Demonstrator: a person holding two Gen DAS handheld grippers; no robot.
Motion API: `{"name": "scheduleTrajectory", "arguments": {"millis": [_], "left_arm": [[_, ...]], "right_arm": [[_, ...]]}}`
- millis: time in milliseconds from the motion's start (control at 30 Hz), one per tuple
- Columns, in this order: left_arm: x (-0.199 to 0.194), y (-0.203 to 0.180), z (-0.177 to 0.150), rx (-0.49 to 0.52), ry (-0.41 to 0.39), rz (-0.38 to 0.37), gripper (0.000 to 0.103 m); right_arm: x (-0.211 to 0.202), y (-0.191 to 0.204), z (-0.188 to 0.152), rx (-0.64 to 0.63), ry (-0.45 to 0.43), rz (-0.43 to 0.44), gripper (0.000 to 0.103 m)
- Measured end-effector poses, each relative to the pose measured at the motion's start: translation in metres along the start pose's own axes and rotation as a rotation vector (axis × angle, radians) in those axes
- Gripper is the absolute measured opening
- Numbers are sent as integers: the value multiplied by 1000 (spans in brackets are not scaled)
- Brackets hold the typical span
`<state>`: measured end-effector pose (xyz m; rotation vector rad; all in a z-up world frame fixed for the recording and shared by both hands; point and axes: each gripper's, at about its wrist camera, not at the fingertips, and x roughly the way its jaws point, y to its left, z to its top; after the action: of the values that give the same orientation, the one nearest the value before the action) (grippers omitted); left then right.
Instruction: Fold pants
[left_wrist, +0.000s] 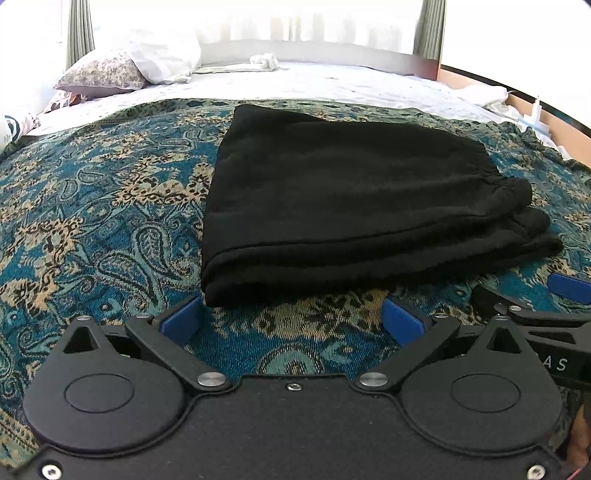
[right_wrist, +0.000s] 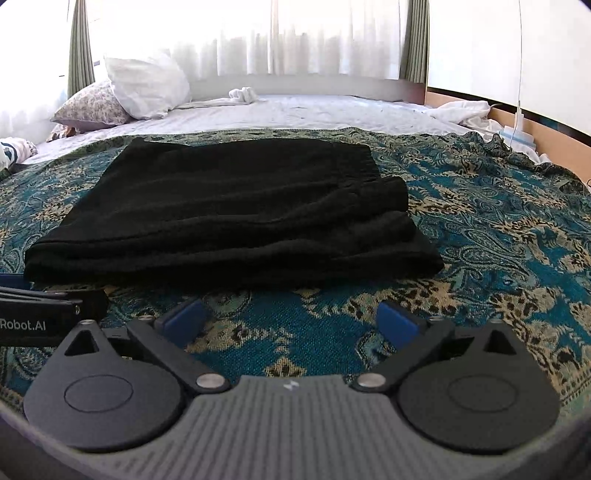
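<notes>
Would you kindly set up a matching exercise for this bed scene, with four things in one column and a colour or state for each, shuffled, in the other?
Things:
1. pants
2. bedspread
3. right gripper
4. plain pillow

States:
A. white, propped at the head of the bed
B. black, folded into a flat stack
C. open, nothing between its blue pads
D. teal and tan paisley, spread under the pants

Pairs: 1-B, 2-D, 3-C, 4-A
</notes>
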<state>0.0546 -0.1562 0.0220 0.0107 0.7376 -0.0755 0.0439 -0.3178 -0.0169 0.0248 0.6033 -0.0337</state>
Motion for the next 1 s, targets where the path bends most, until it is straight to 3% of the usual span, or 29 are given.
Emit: {"name": "scheduleTrajectory", "arguments": {"millis": [1000], "left_arm": [[3, 3, -1, -18, -26, 2, 103]], "right_arm": [[5, 0, -1, -13, -5, 0, 103]]}}
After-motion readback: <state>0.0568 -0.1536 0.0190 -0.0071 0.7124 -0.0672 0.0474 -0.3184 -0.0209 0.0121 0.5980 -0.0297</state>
